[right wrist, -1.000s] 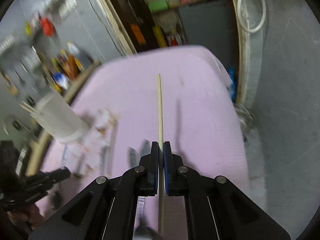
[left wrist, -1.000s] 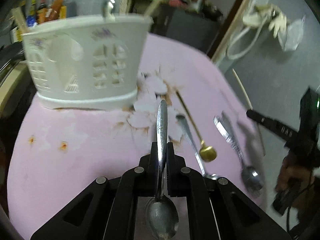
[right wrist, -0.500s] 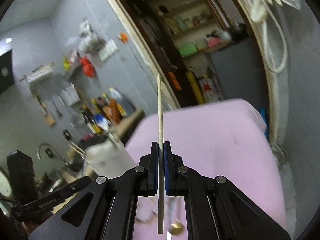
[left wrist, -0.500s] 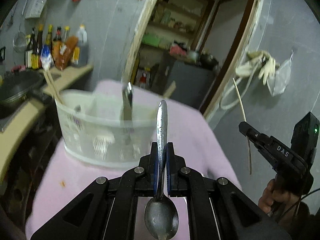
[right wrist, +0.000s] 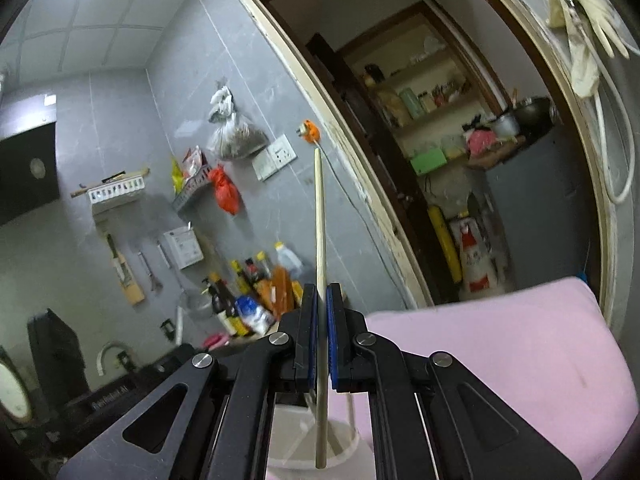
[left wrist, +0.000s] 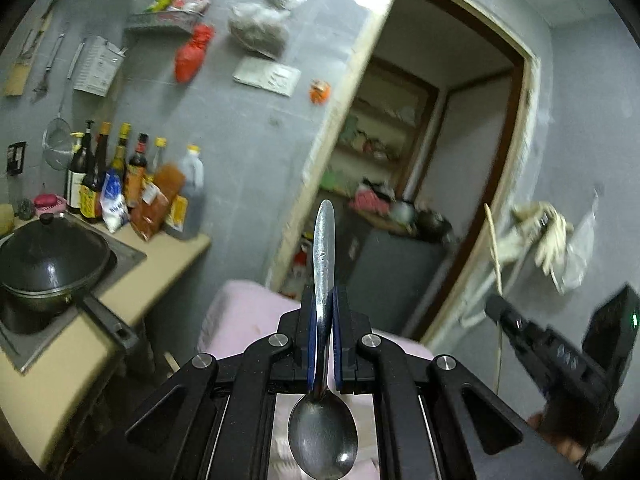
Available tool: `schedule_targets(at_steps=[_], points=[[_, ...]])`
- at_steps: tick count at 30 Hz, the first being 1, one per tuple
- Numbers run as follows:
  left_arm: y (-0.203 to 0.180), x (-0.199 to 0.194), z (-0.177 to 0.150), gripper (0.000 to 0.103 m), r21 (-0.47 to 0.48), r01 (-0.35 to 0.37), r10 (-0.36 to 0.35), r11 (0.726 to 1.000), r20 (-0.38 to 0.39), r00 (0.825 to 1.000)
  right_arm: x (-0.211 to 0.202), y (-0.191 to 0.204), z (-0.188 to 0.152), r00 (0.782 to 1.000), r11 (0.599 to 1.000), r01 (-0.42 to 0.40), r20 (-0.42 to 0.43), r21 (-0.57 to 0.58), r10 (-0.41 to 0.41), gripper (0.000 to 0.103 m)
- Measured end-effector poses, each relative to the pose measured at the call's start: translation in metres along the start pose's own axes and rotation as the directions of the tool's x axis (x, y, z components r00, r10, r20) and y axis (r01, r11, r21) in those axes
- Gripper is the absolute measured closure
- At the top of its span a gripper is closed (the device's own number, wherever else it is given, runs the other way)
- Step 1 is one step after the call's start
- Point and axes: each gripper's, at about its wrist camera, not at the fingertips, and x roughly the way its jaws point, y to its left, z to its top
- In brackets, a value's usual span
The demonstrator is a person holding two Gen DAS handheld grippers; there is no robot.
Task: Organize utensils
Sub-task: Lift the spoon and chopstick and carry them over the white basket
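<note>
Left tool [left wrist: 324, 304]: jaws closed on the handle of a metal spoon [left wrist: 323, 432], gripped at mid-length; the bowl is seen behind the pads toward the camera, the handle tip projecting forward and upward into open air before a grey tiled wall [left wrist: 240, 128]. Right tool [right wrist: 320, 300]: jaws closed on a single wooden chopstick [right wrist: 319, 240], held near its middle; the upper end is raised free against the wall, the lower end is seen over a white utensil holder [right wrist: 340, 452], whose rim is partly visible below the jaws; contact between the two cannot be determined. The right tool is also seen at the right edge of the left wrist view [left wrist: 496, 304], chopstick upright, with clear space between the two tools. Pink-covered bench [right wrist: 500, 352]: seen low in both views, its far edge ending short of an open doorway [right wrist: 460, 160]; nothing is seen lying on the part visible. Side counter [left wrist: 132, 280]: set left of the bench, separated by a narrow gap, carrying a dark lidded wok [left wrist: 48, 264] and a row of sauce bottles [left wrist: 132, 184] against the wall. Rubber gloves [right wrist: 580, 28]: hung at the right door frame.
</note>
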Motion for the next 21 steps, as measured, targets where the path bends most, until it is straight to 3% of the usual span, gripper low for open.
schedule_targets(at_steps=[5, 9, 17, 21], points=[[0.043, 0.018, 0.018, 0.099, -0.071, -0.016, 0.022, 0.997, 0.091, 0.996, 0.021, 0.027, -0.018, 0.996, 0.996, 0.057, 0.066, -0.073, -0.052, 0.1], [0.055, 0.027, 0.016, 0.099, -0.091, -0.024, 0.037, 0.996, 0.135, 0.99, 0.031, 0.036, -0.037, 0.99, 0.989, 0.093, 0.119, -0.116, -0.079, 0.1], [0.048, 0.024, -0.02, 0.099, -0.029, -0.026, 0.032, 0.999, 0.239, 0.971, 0.045, 0.027, -0.07, 0.98, 0.988, 0.116, 0.175, -0.107, -0.096, 0.1], [0.038, 0.02, -0.042, 0.098, 0.059, -0.059, 0.037, 0.997, 0.323, 0.946, 0.046, 0.026, -0.082, 0.977, 0.981, 0.121, 0.195, -0.152, -0.09, 0.1]])
